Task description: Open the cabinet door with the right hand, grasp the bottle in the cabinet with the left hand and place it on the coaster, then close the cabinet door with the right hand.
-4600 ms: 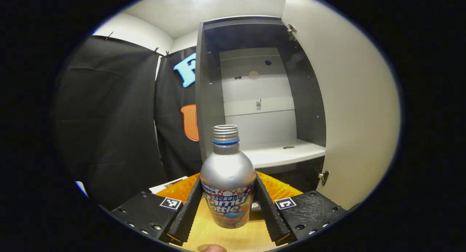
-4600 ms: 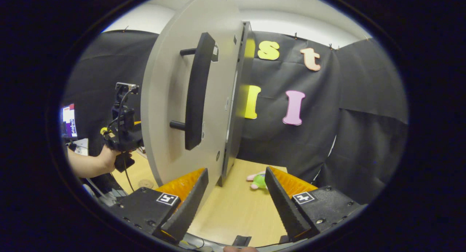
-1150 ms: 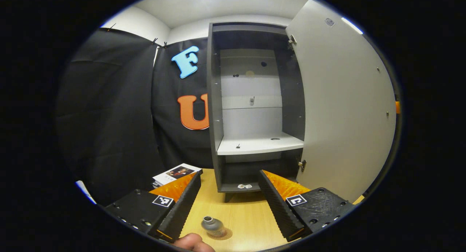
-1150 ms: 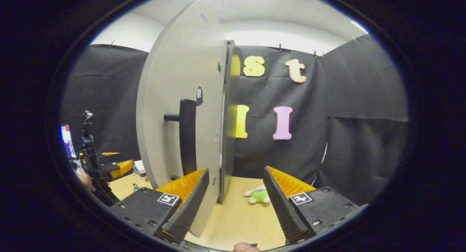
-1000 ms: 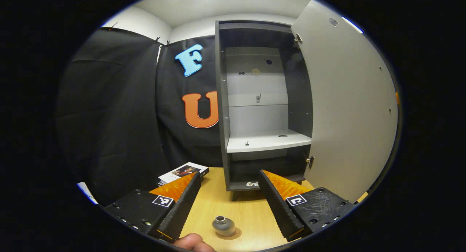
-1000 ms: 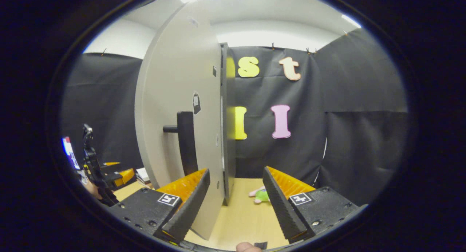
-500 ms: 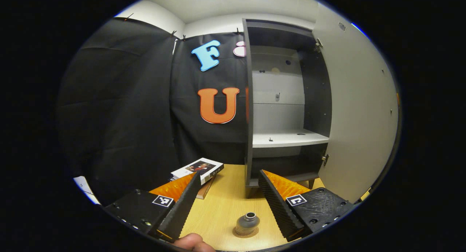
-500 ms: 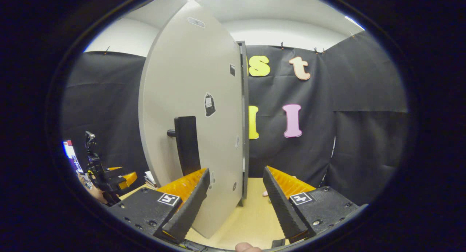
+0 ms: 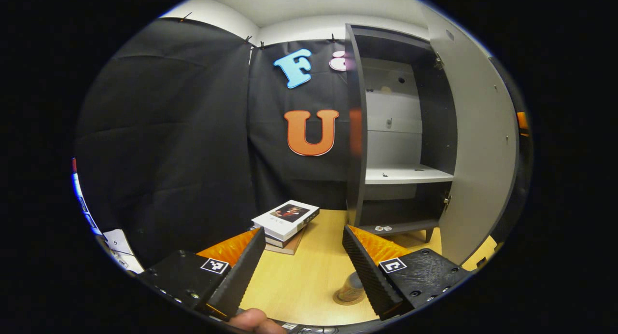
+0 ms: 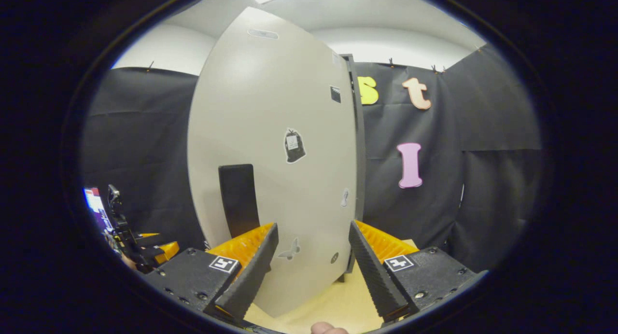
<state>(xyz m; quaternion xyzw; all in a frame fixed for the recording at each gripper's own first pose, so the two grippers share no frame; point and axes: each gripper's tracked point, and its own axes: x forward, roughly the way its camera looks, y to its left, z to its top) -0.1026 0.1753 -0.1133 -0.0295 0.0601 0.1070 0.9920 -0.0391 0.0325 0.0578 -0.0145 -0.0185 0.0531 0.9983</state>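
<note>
Black cloth [image 9: 169, 146] drapes the booth's walls beneath a white ceiling [image 9: 299, 6]. A light wooden table [image 9: 304, 281] carries stacked books [image 9: 286, 218] near its far left.

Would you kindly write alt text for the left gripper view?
The open left tool hangs over a wooden table, with the bottle standing on its coaster beside the right finger. Behind stand the cabinet, its door open, and stacked books.
</note>
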